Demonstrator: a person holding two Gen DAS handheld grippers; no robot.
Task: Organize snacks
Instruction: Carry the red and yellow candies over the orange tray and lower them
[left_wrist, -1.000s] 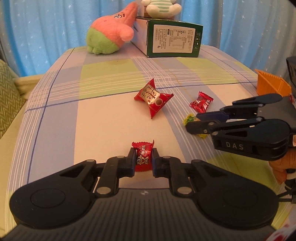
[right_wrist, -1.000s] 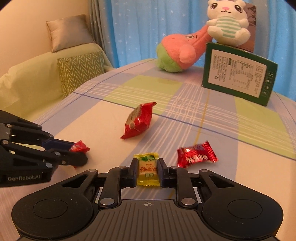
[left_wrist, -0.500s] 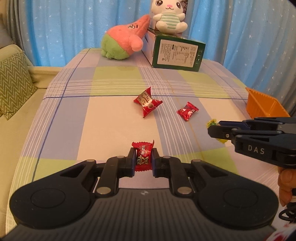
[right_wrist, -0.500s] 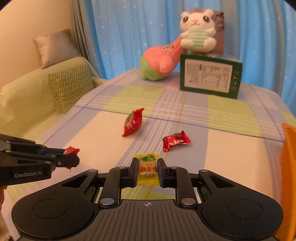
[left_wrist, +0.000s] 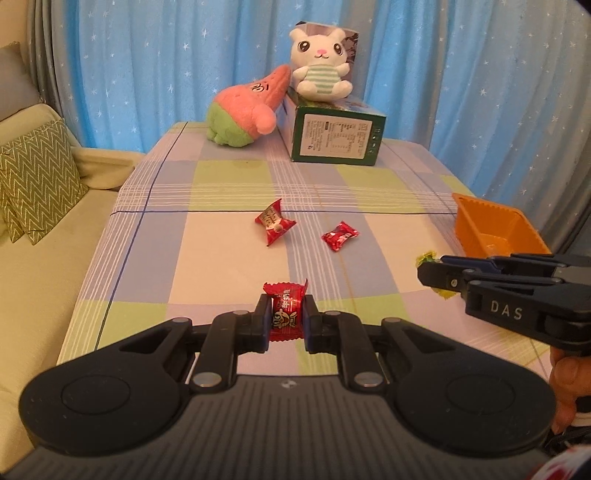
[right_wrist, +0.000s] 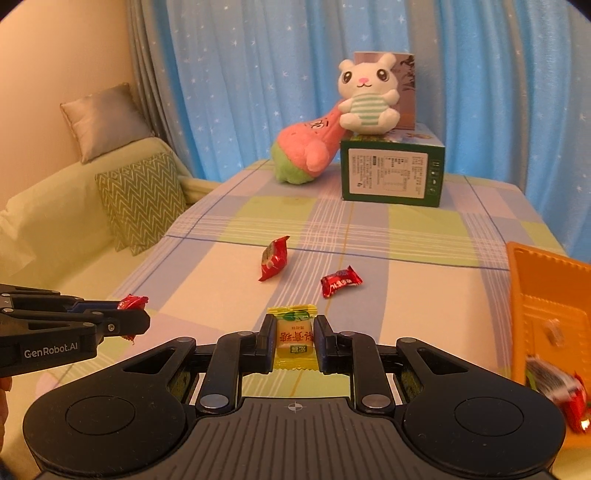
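Far left: pale green sofa (right_wrist: 55, 221) with a zigzag-patterned cushion (right_wrist: 142, 201) and a plain grey cushion (right_wrist: 101, 120).

Left gripper (left_wrist: 286, 319): fingers clamped on a red wrapped candy (left_wrist: 285, 310), held above the checked tablecloth (left_wrist: 221, 251). Nothing lies between it and the table centre.

Table centre: a larger red snack packet (left_wrist: 274, 226), and just right of it a small red candy (left_wrist: 340, 235), apart from each other, both flat on the cloth.

Behind them, far edge of table: pink-and-green plush (left_wrist: 245, 109) leaning against a green box (left_wrist: 336, 138); a white rabbit plush (left_wrist: 319, 68) sits on the box.

Right gripper (right_wrist: 294, 341): fingers closed on a yellow wrapped candy (right_wrist: 294, 338), also off the cloth.

Right edge: orange tray (right_wrist: 546, 295), with a wrapper in red (right_wrist: 561, 387) at its near end, blurred.

Backdrop: blue star-print curtain (left_wrist: 147, 55); beige wall (right_wrist: 55, 55) at left.
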